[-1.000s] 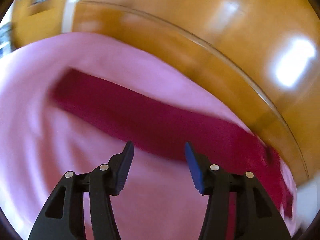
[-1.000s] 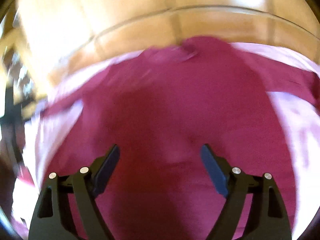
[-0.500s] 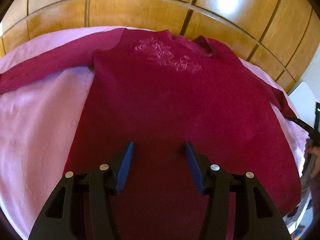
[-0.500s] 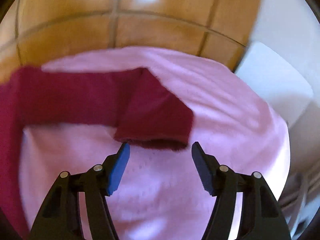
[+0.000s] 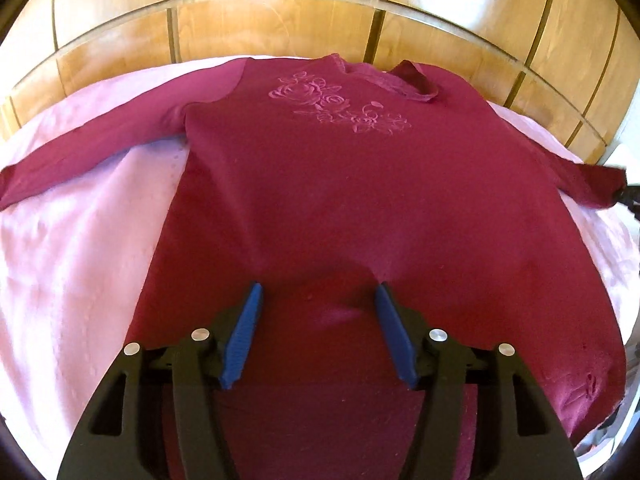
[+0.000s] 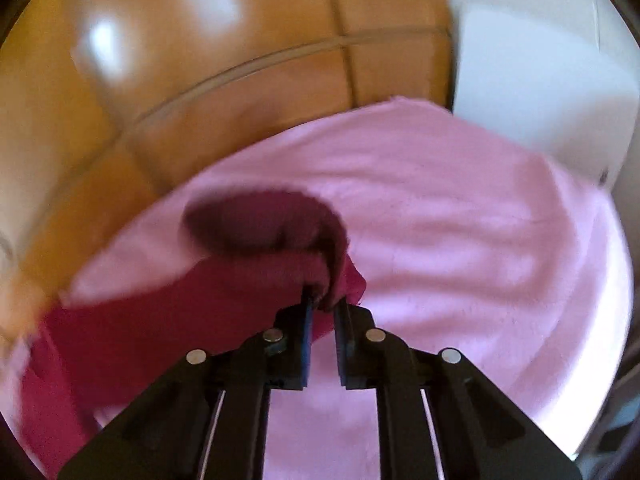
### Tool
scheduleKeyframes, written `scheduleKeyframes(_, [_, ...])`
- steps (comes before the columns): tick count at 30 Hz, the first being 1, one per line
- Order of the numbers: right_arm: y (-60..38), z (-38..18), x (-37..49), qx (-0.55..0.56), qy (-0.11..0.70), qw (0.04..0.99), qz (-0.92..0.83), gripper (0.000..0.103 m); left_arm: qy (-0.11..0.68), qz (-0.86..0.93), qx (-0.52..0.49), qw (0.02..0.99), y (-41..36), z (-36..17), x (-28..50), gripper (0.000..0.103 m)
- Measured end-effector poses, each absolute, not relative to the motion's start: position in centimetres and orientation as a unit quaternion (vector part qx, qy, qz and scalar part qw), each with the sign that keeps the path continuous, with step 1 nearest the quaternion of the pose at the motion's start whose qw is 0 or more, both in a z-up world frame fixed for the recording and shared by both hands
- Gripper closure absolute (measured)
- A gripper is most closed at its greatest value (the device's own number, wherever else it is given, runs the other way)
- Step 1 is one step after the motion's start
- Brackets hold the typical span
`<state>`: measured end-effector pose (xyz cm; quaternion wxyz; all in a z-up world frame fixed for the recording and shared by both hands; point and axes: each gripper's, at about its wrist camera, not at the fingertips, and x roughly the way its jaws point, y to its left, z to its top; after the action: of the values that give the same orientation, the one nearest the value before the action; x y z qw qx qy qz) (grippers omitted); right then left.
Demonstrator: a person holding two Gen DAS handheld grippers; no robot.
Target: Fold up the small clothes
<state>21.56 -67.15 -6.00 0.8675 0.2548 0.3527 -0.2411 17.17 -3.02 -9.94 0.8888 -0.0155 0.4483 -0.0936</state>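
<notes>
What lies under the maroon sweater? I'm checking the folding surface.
A pink cloth shows around the maroon sweater and continues beneath it; whatever lies under that cloth is covered.

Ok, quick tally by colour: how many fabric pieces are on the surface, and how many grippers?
Maroon sweater: 1, its sleeve cuff pinched by the right gripper
Pink cloth under it: 1
Black grippers with blue pads: 2, the left gripper open over the hem
Total: 4
</notes>
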Motion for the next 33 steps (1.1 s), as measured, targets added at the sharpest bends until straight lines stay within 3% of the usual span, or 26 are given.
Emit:
scheduleKeyframes(1, [-68.4,-5.9,21.8,0.273,0.348,0.861,-0.250,0.061,0.450,-0.092,-0.014,0.888,-3.1,-9.9,17.2,0.044])
scheduleKeyframes(3, [-70.4,-5.4,21.4,0.291,0.325,0.854,-0.283,0.018,0.451,-0.090,-0.015,0.888,-3.2,-9.9,17.3,0.044])
scheduleKeyframes(4, [-71.1,-5.2,21.0,0.302,0.308,0.850,-0.304,0.017,0.452,-0.088,-0.016,0.888,-3.2,-9.9,17.3,0.044])
scheduleKeyframes(9, [-70.2,-8.0,19.7,0.363,0.324,0.838,-0.247,0.018,0.450,-0.085,-0.018,0.889,-3.2,-10.0,17.1,0.044])
scheduleKeyframes(12, [-67.8,-11.0,19.9,0.414,0.348,0.819,-0.193,0.028,0.452,-0.086,-0.013,0.888,-3.3,-10.0,17.1,0.042])
scheduleKeyframes(17, [-66.6,-12.7,23.4,0.415,0.348,0.815,-0.207,0.033,0.452,-0.084,-0.014,0.888,-3.3,-9.9,17.1,0.042])
scheduleKeyframes(18, [-66.6,-12.4,24.5,0.399,0.358,0.816,-0.214,0.056,0.451,-0.084,-0.015,0.889,-3.4,-9.9,17.0,0.042])
scheduleKeyframes(19, [-66.9,-12.6,25.4,0.384,0.369,0.817,-0.221,0.089,0.450,-0.084,-0.015,0.889,-3.3,-10.0,17.0,0.042])
scheduleKeyframes(20, [-66.9,-12.7,26.4,0.362,0.384,0.817,-0.231,0.097,0.449,-0.084,-0.016,0.889,-3.3,-10.0,17.0,0.042])
scheduleKeyframes(25, [-66.9,-9.0,25.0,0.262,0.358,0.852,-0.279,0.098,0.454,-0.091,-0.023,0.886,-2.8,-9.9,16.8,0.042])
scheduleKeyframes(30, [-67.9,-12.2,24.3,0.275,0.407,0.822,-0.289,0.096,0.454,-0.097,-0.030,0.885,-2.4,-9.9,16.8,0.042])
scheduleKeyframes(32, [-67.8,-12.6,23.6,0.292,0.397,0.823,-0.282,0.086,0.456,-0.101,-0.032,0.884,-2.2,-9.8,16.8,0.042])
scheduleKeyframes(33, [-67.7,-12.6,23.6,0.304,0.393,0.822,-0.276,0.077,0.459,-0.106,-0.036,0.881,-1.9,-9.6,16.7,0.042])
